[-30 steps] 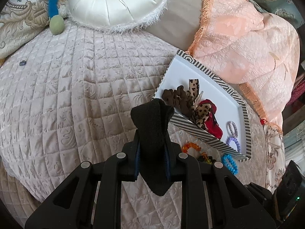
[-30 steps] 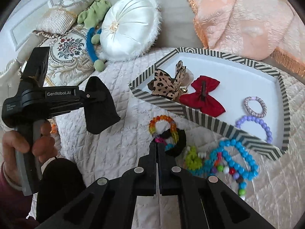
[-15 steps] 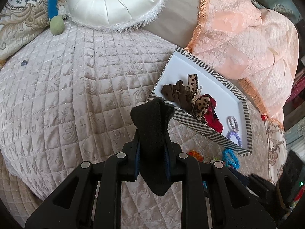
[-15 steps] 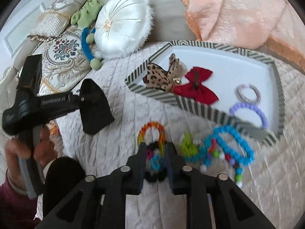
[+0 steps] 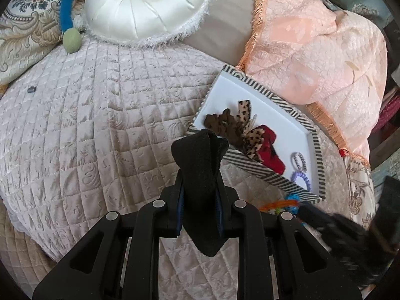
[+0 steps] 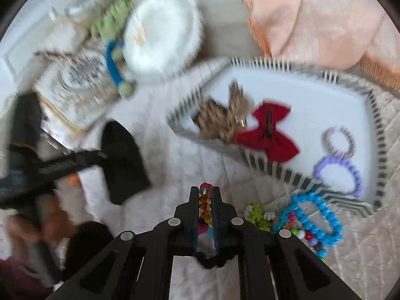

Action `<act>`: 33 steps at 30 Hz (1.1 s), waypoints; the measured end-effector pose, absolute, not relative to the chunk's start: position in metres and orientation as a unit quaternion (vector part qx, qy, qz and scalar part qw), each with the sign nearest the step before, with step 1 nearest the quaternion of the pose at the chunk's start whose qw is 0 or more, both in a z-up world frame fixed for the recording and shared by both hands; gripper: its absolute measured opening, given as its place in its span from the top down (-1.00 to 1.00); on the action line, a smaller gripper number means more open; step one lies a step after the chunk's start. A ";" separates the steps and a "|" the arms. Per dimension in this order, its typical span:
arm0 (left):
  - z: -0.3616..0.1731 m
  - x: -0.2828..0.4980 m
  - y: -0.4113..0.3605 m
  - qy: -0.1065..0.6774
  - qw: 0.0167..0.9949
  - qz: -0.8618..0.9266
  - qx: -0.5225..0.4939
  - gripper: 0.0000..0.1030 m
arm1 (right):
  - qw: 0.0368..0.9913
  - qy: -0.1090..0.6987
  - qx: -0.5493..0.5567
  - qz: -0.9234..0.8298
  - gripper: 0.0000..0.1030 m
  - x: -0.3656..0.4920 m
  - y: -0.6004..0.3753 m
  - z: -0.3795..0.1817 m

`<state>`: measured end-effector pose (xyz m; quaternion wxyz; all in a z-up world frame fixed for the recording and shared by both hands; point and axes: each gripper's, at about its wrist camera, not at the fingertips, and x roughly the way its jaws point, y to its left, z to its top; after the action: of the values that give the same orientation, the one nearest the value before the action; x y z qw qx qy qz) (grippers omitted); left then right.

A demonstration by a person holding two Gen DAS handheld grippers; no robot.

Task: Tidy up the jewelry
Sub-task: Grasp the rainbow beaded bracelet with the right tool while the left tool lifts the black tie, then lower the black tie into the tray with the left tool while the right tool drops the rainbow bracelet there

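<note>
Pinching a faceted amber-and-red bead bracelet [image 6: 205, 203] between nearly closed jaws that have just been closing, the right gripper [image 6: 205, 195] has it at the pickup step; next, I judge, comes carrying it over the striped cardboard rim into the white tray [image 6: 310, 95]. The left gripper [image 5: 200, 187] clamps a soft black cloth pouch [image 5: 201, 175] above the quilted satin bedspread [image 5: 87, 125].
</note>
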<state>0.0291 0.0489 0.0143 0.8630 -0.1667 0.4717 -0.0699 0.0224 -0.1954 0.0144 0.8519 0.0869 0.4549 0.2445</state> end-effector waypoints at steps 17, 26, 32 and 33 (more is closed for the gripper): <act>0.066 0.023 -0.014 0.438 0.887 -0.119 -0.082 0.63 | 0.904 0.361 0.085 0.212 0.84 -0.021 -0.245 0.109; 0.076 0.034 -0.051 0.426 0.893 -0.137 -0.040 0.63 | 0.910 0.363 0.088 0.181 0.84 -0.017 -0.273 0.107; 0.076 0.051 -0.071 0.432 0.887 -0.158 -0.030 0.63 | 0.909 0.367 0.096 0.171 0.84 -0.007 -0.288 0.102; 0.076 0.055 -0.073 0.433 0.886 -0.162 -0.030 0.63 | 0.909 0.368 0.098 0.168 0.84 -0.004 -0.291 0.100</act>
<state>0.0555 -0.0735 0.0764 0.8864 -0.0300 0.4329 -0.1615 -0.0042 -0.2912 0.1004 0.9093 0.0976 0.3682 0.1679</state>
